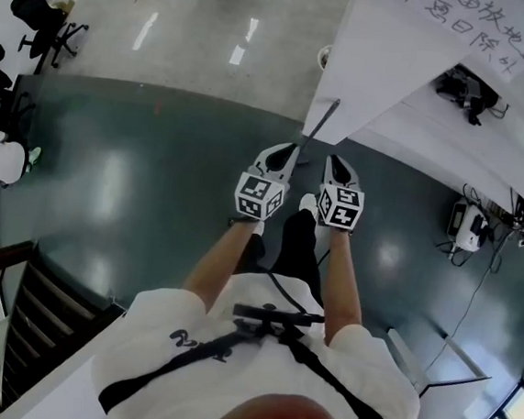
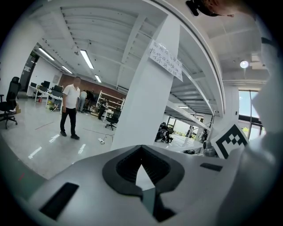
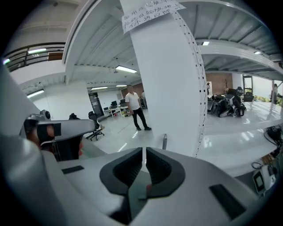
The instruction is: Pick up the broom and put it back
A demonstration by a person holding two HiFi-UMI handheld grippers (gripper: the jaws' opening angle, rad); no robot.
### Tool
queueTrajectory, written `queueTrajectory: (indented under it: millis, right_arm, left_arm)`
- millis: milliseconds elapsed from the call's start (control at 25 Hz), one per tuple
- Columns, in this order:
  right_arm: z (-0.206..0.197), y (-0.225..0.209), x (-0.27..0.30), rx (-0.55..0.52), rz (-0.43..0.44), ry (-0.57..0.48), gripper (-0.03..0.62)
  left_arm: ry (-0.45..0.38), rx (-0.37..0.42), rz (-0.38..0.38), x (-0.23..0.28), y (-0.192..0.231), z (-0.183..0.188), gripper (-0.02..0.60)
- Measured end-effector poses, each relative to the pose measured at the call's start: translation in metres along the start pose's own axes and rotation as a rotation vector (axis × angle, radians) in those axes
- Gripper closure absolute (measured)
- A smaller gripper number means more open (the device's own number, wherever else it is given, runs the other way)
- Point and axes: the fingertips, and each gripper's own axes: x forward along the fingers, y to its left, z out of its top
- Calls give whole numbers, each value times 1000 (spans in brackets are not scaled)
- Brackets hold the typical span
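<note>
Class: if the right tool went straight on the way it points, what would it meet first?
Likely the grey handle tip just ahead, standing before the white pillar; depth is unclear, so it might be the pillar.

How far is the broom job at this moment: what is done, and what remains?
Done, it seems: the broom handle stands against the white pillar, held by no gripper. In hand: nothing; the left gripper and right gripper are both shut and empty. Left: probably only to draw back, though the pictures cannot tell whether it was already lifted and returned.
</note>
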Motion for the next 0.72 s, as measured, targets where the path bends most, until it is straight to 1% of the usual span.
queueTrajectory:
  millis: [440, 720]
  right_arm:
    - [-14, -12, 47, -12, -8, 59, 588]
    - [-33, -11, 76, -12, 5, 102, 586]
  left_arm:
    - [23, -22, 10, 24, 28, -17, 569]
    - [57, -48, 5, 38, 38, -42, 569]
